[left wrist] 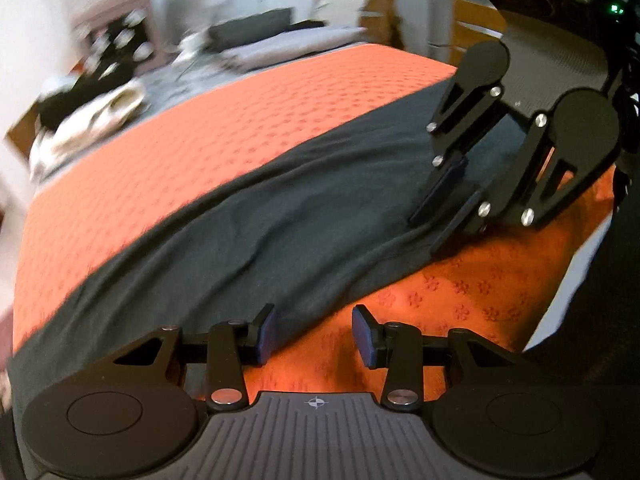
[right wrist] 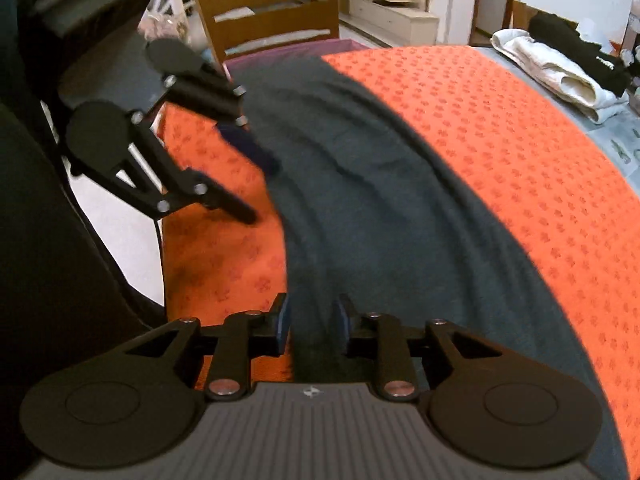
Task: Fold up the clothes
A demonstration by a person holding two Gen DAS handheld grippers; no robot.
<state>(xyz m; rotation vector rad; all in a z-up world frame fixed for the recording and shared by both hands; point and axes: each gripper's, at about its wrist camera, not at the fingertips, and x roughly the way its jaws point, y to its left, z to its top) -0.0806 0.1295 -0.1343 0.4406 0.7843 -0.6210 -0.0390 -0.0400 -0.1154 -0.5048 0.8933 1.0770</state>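
Note:
A dark grey garment (left wrist: pixel 256 216) lies as a long folded band across an orange patterned cloth (left wrist: pixel 200 132); it also shows in the right wrist view (right wrist: pixel 392 208). My left gripper (left wrist: pixel 314 334) is open at the garment's near edge, its left pad against the fabric, nothing held. The same gripper shows in the right wrist view (right wrist: pixel 262 190), open. My right gripper (right wrist: pixel 312 320) is open with its pads on either side of the garment's end. It shows in the left wrist view (left wrist: pixel 440 216), open over the garment's far end.
A wooden chair (right wrist: pixel 272 12) stands beyond the table's far end. Folded white and black clothes (right wrist: pixel 560 68) lie on the grey surface beside the orange cloth (right wrist: pixel 500 140). More piled clothes (left wrist: pixel 92 108) and grey cushions show in the left wrist view.

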